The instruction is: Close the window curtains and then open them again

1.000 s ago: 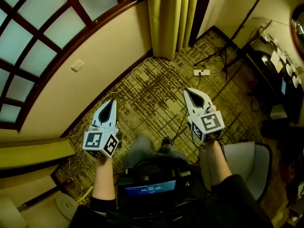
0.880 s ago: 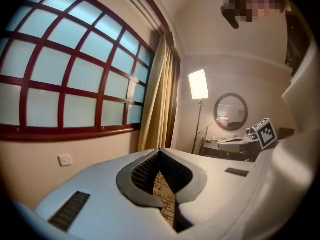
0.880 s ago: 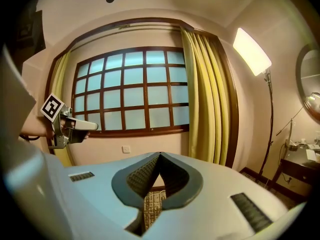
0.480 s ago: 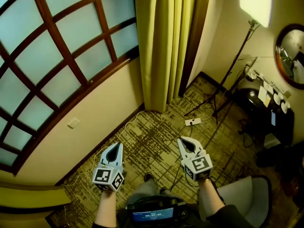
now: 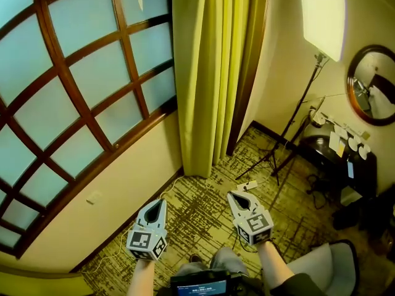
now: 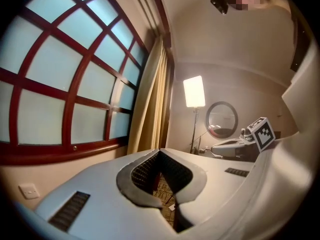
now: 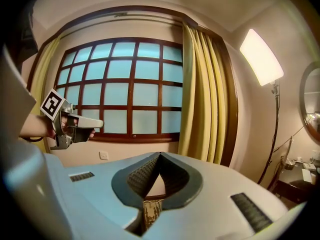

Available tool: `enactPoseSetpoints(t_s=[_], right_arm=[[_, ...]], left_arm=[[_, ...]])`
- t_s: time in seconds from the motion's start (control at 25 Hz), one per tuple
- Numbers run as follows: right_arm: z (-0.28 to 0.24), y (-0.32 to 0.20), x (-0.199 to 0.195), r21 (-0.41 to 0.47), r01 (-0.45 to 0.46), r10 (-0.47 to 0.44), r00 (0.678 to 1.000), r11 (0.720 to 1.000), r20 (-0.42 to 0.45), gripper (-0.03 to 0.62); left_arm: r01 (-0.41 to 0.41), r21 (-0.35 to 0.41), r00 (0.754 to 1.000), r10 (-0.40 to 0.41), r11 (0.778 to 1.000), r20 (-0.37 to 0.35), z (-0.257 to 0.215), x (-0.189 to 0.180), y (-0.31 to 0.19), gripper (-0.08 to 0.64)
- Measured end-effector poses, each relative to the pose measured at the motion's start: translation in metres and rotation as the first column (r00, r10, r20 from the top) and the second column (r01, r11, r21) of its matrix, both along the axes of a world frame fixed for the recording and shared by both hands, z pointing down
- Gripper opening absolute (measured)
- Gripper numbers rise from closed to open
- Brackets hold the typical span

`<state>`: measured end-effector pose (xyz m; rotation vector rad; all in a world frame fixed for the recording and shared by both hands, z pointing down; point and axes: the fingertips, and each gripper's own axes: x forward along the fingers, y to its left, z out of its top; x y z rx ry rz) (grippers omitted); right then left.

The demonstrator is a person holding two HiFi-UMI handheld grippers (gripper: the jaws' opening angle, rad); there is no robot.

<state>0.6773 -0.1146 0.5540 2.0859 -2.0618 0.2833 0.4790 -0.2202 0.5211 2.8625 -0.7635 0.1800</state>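
A yellow-green curtain point(image 5: 213, 73) hangs gathered at the right end of the arched, wood-framed window point(image 5: 68, 91); it also shows in the left gripper view point(image 6: 147, 109) and the right gripper view point(image 7: 205, 94). My left gripper point(image 5: 155, 208) is shut and empty, held low above the carpet, short of the wall. My right gripper point(image 5: 237, 198) is also shut and empty, level with it, below and right of the curtain's hem. A second curtain point(image 7: 42, 79) hangs at the window's left end.
A lamp panel on a tripod stand point(image 5: 290, 122) stands right of the curtain, with a power strip point(image 5: 248, 184) and cables on the patterned carpet. A round mirror point(image 5: 370, 85) hangs over a dark side table point(image 5: 336, 159). A grey chair point(image 5: 336, 264) sits bottom right.
Both grippers have moved forward toward the window and curtain, staying shut. The head view has tilted up, so the curtain and window fill more of it.
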Motion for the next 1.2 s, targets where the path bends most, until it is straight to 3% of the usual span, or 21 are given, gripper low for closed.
enactPoseSetpoints(t_s=[0.32,0.64,0.88,1.04,1.2], right_arm=[[-0.036,-0.056,0.047,0.041,-0.013,0.013,1.000,0.999,-0.008,0.012],[-0.076,-0.122,0.105,0.124,0.067,-0.061,0.997,0.990,-0.052,0.012],[-0.132,-0.165,0.149,0.205,0.127,-0.108,0.989,0.971,-0.101,0.012],[-0.170,-0.190,0.174,0.253,0.168,-0.139,0.982,0.953,-0.130,0.012],[-0.202,-0.209,0.196,0.313,0.203,-0.161,0.975,0.928,-0.154,0.012]], left_arm=[[-0.031,0.039,0.999,0.032,0.999,-0.016,-0.029,0.061,-0.045,0.000],[-0.004,0.120,0.999,0.010,0.993,-0.054,-0.090,0.140,-0.091,0.000],[0.039,0.229,0.995,-0.017,0.973,-0.096,-0.146,0.197,-0.123,0.000],[0.089,0.305,0.992,-0.055,0.948,-0.117,-0.183,0.223,-0.142,0.000],[0.130,0.344,0.987,-0.088,0.930,-0.135,-0.217,0.245,-0.149,0.000]])
